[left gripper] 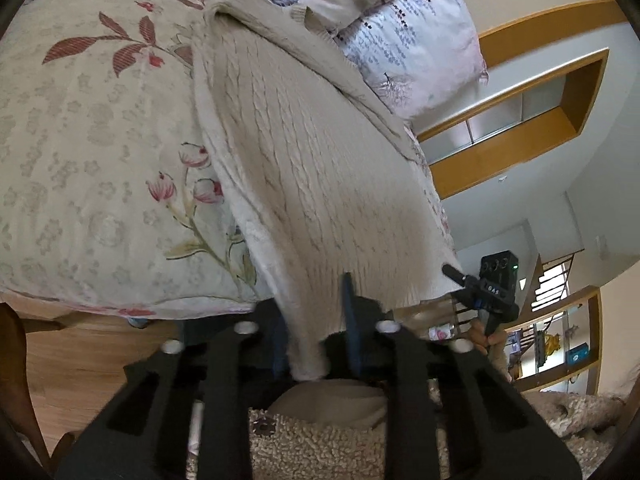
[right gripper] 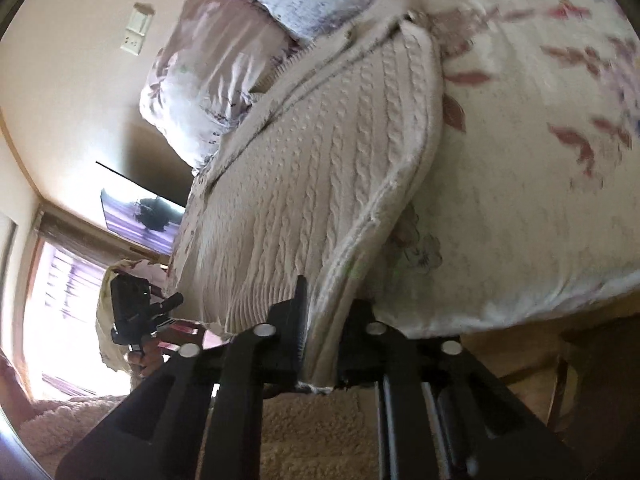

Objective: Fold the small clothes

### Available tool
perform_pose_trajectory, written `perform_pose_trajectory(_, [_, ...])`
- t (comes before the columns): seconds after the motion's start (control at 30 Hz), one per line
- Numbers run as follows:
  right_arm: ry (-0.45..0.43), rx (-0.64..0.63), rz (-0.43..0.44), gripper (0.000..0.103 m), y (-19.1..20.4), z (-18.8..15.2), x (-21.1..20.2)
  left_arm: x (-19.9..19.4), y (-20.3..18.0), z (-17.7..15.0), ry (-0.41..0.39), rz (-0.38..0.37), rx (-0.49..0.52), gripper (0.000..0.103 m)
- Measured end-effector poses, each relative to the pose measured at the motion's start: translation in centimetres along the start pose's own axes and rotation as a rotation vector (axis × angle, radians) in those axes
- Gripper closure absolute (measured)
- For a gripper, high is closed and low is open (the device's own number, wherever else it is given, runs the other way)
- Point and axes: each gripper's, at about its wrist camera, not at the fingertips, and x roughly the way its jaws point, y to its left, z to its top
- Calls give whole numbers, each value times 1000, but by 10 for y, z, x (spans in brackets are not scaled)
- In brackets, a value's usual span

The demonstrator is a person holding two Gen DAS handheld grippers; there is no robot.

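The cream cable-knit sweater (left gripper: 304, 168) is lying stretched over the floral-printed bed (left gripper: 92, 152) — its near hem corners running into both grippers, left gripper (left gripper: 316, 320) and right gripper (right gripper: 324, 332), jaws clamping the knit.

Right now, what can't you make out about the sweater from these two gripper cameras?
- Left wrist view: the cable-knit sweater hides its own underside, and its near hem disappears inside the left gripper.
- Right wrist view: motion blur smears the floral bedspread; the right gripper covers the hem.

Cream cable-knit sweater (left gripper: 304, 152), near hem lifted, rest draped on floral bedspread (left gripper: 80, 128).
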Motion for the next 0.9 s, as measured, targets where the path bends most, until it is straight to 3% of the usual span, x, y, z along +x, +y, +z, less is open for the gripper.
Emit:
perform_pose_trajectory(0.17, [-187,-163,-84,95,32,10,-22,-10,-11,14,-67,43,49,96])
perform_pose_trajectory(0.37, [-468,-365,-207,95,69,20,-46,-44,-33,45,-271,153,137,97])
perform_pose_trajectory(0.47, [-568,-424,-233,95,77,25,-50,-58,-37,65,-352,178,143,97])
perform_pose_trajectory(0.67, [-652,-513,-291,95,89,38,-43,-64,-47,104,-419,225,169,97])
perform_pose_trajectory(0.9, [-679,-503,-293,96,84,61,-42,-55,-70,138,-447,301,256,97])
